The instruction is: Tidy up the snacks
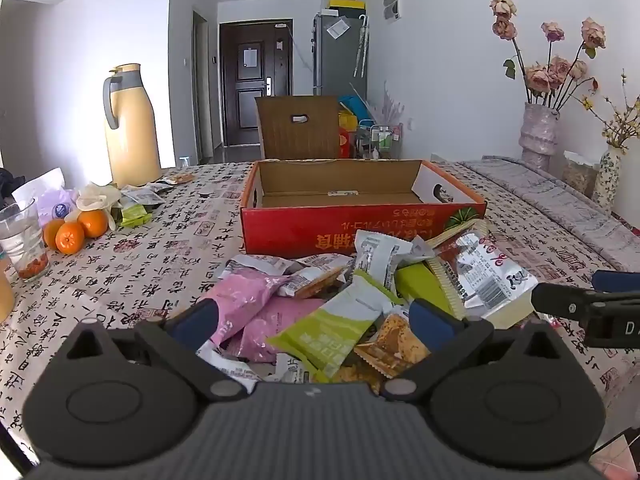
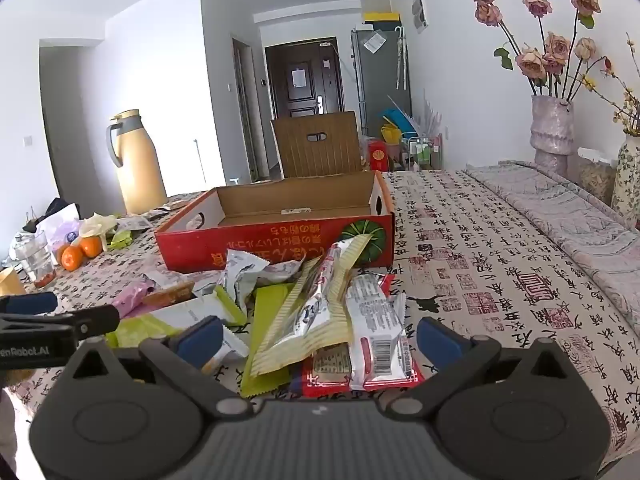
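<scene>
We see left gripper (image 1: 316, 320) wide open, holding nothing, fingers straddling snack pile (image 1: 360, 300) at 12 o'clock. Right gripper (image 2: 320, 338) likewise agape, empty, over red-white packet (image 2: 376, 344) and striped packet (image 2: 304, 320). Red box (image 1: 360, 208) open at 12 beyond pile; oranges (image 1: 70, 234) at 10 o'clock

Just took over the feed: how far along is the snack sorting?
Nothing looks done: the red box is empty inside. Nothing is in hand; the left gripper and right gripper are both open over the snack pile in front of the box. All the packets are left to move.
</scene>
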`<state>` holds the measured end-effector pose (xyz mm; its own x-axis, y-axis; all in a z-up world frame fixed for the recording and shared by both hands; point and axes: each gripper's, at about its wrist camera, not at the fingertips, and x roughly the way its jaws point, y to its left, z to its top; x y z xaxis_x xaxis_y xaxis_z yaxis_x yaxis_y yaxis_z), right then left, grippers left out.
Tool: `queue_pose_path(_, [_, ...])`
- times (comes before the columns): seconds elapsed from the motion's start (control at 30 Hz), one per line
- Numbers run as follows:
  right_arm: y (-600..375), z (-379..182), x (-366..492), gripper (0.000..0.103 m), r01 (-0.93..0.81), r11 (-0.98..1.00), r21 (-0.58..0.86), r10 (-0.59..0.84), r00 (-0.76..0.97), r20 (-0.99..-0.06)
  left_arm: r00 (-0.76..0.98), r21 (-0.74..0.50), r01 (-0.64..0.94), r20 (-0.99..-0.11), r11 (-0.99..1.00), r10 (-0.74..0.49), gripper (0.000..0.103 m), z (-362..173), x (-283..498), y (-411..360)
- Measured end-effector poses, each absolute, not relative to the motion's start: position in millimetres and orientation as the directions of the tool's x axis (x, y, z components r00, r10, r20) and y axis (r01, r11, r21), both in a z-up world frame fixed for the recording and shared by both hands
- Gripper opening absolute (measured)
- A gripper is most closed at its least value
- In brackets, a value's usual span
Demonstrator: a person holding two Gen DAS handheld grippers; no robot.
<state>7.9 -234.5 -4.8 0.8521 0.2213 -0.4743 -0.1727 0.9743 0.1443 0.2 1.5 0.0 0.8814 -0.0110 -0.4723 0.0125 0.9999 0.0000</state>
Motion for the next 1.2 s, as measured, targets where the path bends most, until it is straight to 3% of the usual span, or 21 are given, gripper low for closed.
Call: queue_pose_path(1.2, [-238.4,-11.8,10.5,0.103,-0.169,0.976,0.138,0.216,0.846,-0.487,0.878,0.015,0.026,-0.479,1.0,-0.015,0.103,-3.9,-1.1,-5.9])
